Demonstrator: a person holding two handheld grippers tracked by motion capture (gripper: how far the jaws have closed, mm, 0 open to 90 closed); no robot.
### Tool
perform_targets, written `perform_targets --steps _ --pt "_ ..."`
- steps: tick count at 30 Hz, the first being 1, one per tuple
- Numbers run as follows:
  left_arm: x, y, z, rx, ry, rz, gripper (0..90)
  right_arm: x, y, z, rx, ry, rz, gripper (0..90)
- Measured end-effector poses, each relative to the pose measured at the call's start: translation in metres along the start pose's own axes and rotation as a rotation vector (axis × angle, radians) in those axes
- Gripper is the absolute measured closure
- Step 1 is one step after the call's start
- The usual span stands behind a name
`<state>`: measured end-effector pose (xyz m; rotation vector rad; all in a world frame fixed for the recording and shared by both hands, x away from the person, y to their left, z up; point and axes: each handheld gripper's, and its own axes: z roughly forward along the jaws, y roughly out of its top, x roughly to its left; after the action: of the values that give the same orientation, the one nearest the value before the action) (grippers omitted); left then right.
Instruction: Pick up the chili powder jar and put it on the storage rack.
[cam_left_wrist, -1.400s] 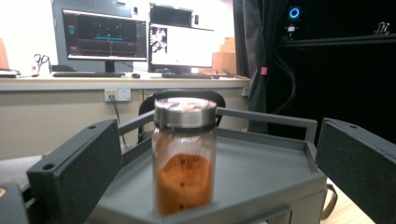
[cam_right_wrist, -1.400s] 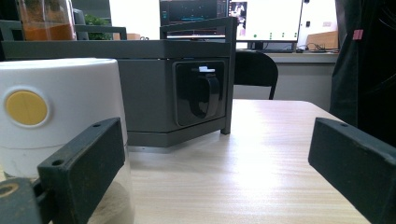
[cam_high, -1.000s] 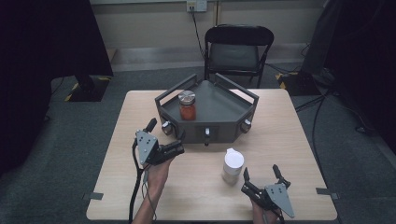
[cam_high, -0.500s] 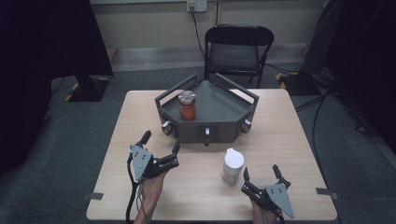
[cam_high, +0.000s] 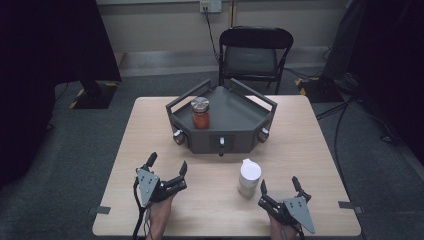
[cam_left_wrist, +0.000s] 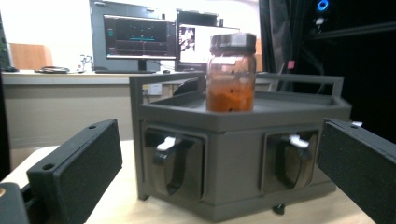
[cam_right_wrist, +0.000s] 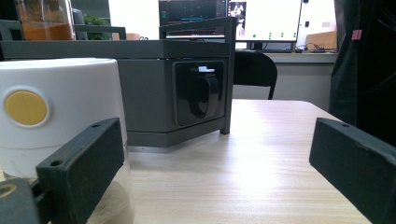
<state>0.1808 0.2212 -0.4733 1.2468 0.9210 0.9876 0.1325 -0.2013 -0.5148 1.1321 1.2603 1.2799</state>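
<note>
Both jaws spread, the left gripper (cam_high: 166, 166) faces the grey tray (cam_high: 240, 112) holding the sauce jar (cam_high: 200, 113), while the right gripper (cam_high: 279, 188) sits beside the white container (cam_high: 248, 177), probably about to grasp it.

**Matt greys, pale wood, clear glass**

The table (cam_high: 310, 150), across the middle of the high view, shows light wood grain, smooth with a soft sheen. On it, the grey stand (cam_high: 235, 112) looks matt, like painted metal or plastic. The jar (cam_left_wrist: 231, 74), upper centre of the left gripper view, is clear glossy glass under a dull metal lid. The white container (cam_right_wrist: 56, 112), at left in the right gripper view, looks smooth plastic. Gripper pads (cam_left_wrist: 88, 172) look matt black, finely textured.
</note>
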Motion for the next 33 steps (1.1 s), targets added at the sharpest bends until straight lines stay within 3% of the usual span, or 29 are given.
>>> perform_targets --steps 5,13,14,16,18,23,26,28,31,33 --pt "0.000 -0.012 -0.008 -0.011 0.007 0.008 0.0 0.000 0.000 0.000 0.000 -0.002 0.000 2.1" --pt "0.001 -0.027 -0.018 0.023 0.029 0.010 0.3 0.000 0.000 0.000 0.000 -0.002 0.000 2.1" --pt "0.001 -0.029 -0.020 0.021 0.031 0.025 1.0 0.000 0.000 0.000 0.000 -0.002 0.000 2.1" --pt "0.000 -0.034 -0.024 0.010 0.037 0.016 1.5 0.000 0.000 0.000 0.000 -0.003 0.000 2.1" --pt "-0.001 -0.036 -0.025 0.026 0.043 0.031 1.0 0.001 0.000 0.000 0.001 -0.003 0.000 2.2" --pt "0.000 -0.042 -0.028 0.041 0.048 0.022 0.1 0.001 0.000 0.000 0.002 -0.004 0.000 2.2" --pt "0.000 -0.043 -0.027 0.057 0.049 0.045 0.0 0.001 0.000 0.000 0.000 -0.004 0.000 2.1" --pt "0.000 -0.044 -0.027 0.055 0.047 0.040 0.0 0.001 0.000 0.000 0.000 -0.004 0.000 2.1" --pt "-0.003 -0.048 -0.028 0.039 0.062 0.069 0.2 0.001 0.000 0.000 0.000 -0.004 0.000 2.0" --pt "-0.001 -0.046 -0.027 0.048 0.060 0.049 0.0 0.001 0.000 0.000 0.000 -0.003 0.000 2.0"
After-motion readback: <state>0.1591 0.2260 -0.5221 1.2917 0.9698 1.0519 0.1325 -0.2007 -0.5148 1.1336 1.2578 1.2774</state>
